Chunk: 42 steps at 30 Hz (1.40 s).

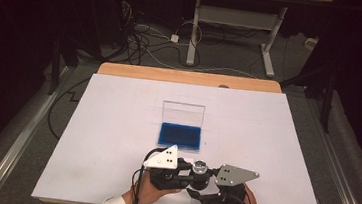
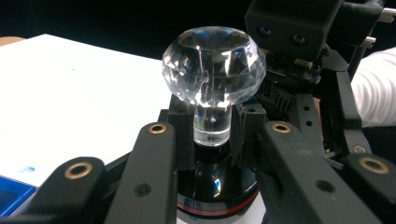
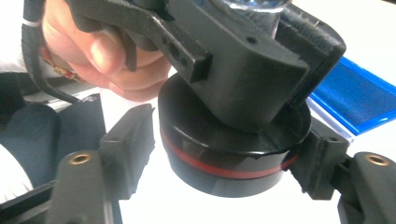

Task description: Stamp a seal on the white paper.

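- The clear faceted crystal knob (image 2: 214, 65) stands upright on a round black base with a red ring (image 3: 229, 161), near the white table's (image 1: 115, 141) front edge.
- The left gripper (image 2: 212, 135) is clamped on the knob's stem.
- The right gripper (image 3: 224, 163) has its jaws apart around the base; the left pad stands clear.
- A blue-lined open clear case (image 1: 180, 134) lies just beyond.

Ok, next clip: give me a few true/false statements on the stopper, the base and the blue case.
1. The left gripper clamps the crystal stopper by its stem. True.
2. The right gripper squeezes the black base. False: its left pad stands off the base, jaws either side of it.
3. The blue case is shut. False: its clear lid stands up.
4. The case lies on the table beyond both grippers. True.
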### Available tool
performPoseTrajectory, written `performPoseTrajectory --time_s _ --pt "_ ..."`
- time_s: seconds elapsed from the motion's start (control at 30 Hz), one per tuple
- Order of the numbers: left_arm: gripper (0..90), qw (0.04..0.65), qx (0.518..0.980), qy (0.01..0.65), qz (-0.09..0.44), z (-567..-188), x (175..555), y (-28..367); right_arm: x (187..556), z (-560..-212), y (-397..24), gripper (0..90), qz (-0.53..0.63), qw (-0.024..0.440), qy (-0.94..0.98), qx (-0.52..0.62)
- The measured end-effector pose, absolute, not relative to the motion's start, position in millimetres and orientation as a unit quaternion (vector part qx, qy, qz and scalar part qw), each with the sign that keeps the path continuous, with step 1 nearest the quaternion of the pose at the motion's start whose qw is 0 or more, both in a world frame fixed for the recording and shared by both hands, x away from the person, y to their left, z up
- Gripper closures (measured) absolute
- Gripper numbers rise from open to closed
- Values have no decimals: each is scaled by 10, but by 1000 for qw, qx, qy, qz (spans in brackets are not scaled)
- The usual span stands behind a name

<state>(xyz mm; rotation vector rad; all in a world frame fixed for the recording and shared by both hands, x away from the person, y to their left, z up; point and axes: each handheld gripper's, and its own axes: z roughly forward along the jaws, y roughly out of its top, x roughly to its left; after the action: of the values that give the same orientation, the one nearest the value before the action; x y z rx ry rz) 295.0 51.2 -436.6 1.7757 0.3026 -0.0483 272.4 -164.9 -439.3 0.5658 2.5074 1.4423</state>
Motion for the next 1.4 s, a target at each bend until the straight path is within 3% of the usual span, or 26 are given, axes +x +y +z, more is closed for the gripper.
performPoseTrajectory --time_s 0.17,0.67,1.4 --pt "720 609 784 115 -10 -4359 2994 552 2739 -4396 -1660 261 483 103 846 199" --pt "720 617 777 121 2 -4286 3024 646 2755 -4414 -1687 226 481 104 847 202" --pt "720 624 769 136 33 -4153 3108 901 2833 -4259 -2277 210 465 180 833 241"
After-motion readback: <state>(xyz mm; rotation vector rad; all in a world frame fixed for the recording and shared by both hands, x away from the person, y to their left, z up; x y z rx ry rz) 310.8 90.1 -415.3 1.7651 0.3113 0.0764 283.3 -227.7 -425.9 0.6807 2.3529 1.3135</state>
